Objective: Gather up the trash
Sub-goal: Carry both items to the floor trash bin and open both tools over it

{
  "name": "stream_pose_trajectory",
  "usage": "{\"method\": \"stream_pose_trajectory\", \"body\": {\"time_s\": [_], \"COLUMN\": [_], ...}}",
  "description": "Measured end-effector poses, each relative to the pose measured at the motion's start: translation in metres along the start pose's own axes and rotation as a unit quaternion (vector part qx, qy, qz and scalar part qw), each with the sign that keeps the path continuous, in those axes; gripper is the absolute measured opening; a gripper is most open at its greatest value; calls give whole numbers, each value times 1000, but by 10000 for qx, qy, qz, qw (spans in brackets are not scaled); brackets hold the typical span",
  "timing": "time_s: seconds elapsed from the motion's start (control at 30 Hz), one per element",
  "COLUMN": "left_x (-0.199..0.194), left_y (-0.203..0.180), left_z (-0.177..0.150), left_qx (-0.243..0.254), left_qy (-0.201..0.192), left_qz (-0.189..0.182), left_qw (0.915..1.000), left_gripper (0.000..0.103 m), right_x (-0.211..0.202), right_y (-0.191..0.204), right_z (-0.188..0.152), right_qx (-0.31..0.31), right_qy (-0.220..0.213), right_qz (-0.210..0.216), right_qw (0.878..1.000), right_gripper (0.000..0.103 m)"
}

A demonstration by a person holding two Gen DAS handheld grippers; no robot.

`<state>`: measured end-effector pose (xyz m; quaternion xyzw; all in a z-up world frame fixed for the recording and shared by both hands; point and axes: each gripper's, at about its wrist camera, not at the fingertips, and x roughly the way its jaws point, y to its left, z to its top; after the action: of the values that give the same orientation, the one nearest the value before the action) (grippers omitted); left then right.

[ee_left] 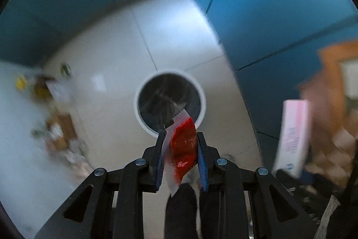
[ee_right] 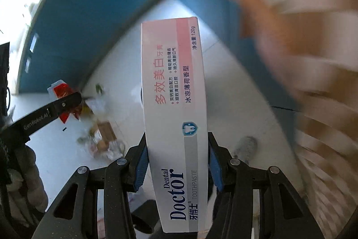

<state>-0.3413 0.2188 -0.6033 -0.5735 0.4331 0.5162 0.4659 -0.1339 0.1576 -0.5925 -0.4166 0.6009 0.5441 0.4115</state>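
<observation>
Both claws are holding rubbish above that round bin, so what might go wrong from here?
The red sachet in the left gripper hangs over the bin's near rim, not its middle, so it might drop outside. The toothpaste box in the right gripper is long and off to the side; it may catch the rim. Both views are blurred, so aim could suffer.

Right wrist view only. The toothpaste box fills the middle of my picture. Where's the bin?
Observer: A round white-rimmed bin with a dark liner stands on the pale tiled floor, just ahead of the left claw.
Operator: Sachet gripped well?
Observer: Yes. The red plastic sachet is pinched between both blue pads, and its serrated tip overlaps the bin's mouth.
Operator: My box over it?
Observer: No. The pink-and-white cardboard toothpaste box sits well to the right of the bin.
</observation>
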Motion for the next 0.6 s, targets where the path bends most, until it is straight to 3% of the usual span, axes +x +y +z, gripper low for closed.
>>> {"method": "stream_pose_trajectory", "body": {"time_s": [0.13, 0.3, 0.47, 0.5, 0.53, 0.57, 0.6], "left_x": [102, 194, 226, 226, 228, 227, 224], "left_y": [39, 69, 80, 83, 89, 94, 99], "left_z": [25, 42, 44, 43, 42, 40, 38], "left_qx": [-423, -540, -498, -508, -534, -568, -589], "left_qy": [415, 752, 940, 919, 861, 774, 694], "left_qz": [-223, -359, -357, -317, -292, -222, -101], "left_qw": [9980, 9951, 9937, 9940, 9944, 9951, 9958], "left_gripper": [22, 22, 25, 29, 36, 65, 93], "right_x": [140, 273, 353, 364, 373, 381, 384], "right_y": [2, 6, 12, 12, 13, 17, 21], "right_z": [35, 70, 88, 90, 93, 96, 97], "right_qx": [54, -42, -238, -272, -298, -329, -412], "right_qy": [725, 1323, 1748, 1813, 1854, 1857, 1806], "right_qz": [215, 318, 238, 248, 240, 208, 135], "right_qw": [9971, 9907, 9840, 9827, 9819, 9818, 9826], "right_gripper": [49, 49, 50, 51, 61, 70, 86]}}
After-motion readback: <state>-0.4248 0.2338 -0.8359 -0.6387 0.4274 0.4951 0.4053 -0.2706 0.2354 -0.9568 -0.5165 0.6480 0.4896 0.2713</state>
